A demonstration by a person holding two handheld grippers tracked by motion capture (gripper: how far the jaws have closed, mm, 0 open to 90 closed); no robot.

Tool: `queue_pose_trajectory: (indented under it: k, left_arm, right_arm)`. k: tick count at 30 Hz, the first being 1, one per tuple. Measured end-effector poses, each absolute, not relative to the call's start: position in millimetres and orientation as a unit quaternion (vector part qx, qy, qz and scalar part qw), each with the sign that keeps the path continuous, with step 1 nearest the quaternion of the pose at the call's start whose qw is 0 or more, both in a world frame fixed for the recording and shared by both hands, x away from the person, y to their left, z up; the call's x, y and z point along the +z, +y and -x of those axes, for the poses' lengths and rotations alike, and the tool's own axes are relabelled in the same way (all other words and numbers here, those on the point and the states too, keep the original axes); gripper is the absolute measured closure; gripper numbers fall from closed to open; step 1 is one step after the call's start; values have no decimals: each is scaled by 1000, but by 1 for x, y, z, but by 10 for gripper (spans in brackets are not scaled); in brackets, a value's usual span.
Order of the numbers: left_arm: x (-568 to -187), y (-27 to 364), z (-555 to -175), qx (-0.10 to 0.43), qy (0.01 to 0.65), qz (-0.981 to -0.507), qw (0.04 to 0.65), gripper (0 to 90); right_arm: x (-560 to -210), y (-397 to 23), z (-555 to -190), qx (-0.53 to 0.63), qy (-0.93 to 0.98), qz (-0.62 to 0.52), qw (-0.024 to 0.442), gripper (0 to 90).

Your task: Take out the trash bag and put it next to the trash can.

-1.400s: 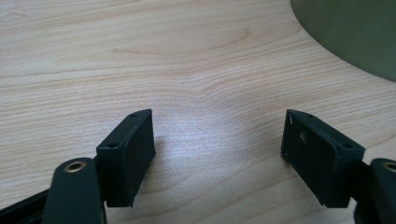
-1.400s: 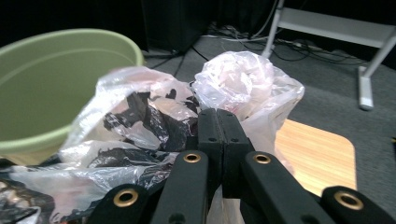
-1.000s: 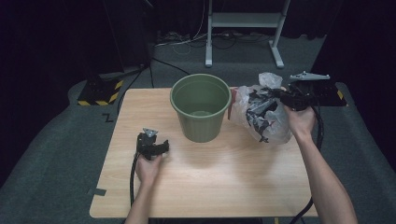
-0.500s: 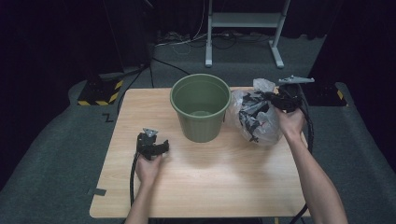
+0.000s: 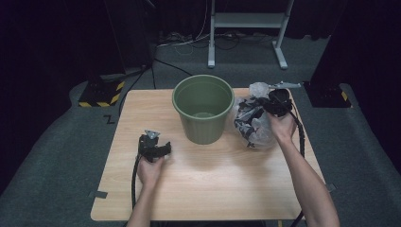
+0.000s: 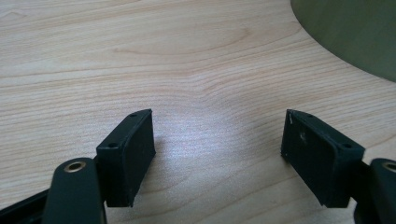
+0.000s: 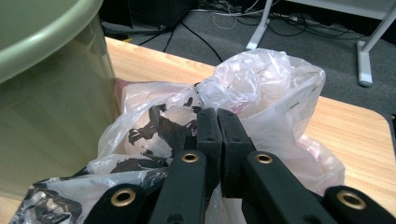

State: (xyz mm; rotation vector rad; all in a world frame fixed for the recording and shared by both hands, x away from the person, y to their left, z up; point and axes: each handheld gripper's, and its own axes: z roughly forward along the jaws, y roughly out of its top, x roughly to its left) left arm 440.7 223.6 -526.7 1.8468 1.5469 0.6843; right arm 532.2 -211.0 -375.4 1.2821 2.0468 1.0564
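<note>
Your right gripper (image 7: 218, 116) pinches the crinkly see-through plastic bag (image 5: 255, 123), right of the round green bucket (image 5: 203, 108). Your left gripper (image 6: 217, 140) rests wide open on the smooth wooden table (image 5: 213, 189), lower left.

the right gripper (image 5: 265, 106) lowered the plastic bag (image 5: 255, 124) beside the bucket (image 5: 203, 113).

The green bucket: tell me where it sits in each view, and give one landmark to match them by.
High view: green bucket at table centre, towards the far edge.
Left gripper view: its wall in the top right corner.
Right gripper view: rim and wall at left, beside the plastic bag.
Shared landmark: the wooden table.
</note>
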Motion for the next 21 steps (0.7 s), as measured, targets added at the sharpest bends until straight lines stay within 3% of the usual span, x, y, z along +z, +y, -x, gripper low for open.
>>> queue_pose_trajectory:
  k: [11, 21]
  left_arm:
    - [-527, 224, -441, 260, 586, -700, 313, 254]
    - [-527, 224, -441, 260, 587, -700, 313, 254]
  right_arm:
    - [-389, -197, -542, 374, 762, -469, 242, 872]
    - [-394, -197, -545, 363, 768, -476, 226, 797]
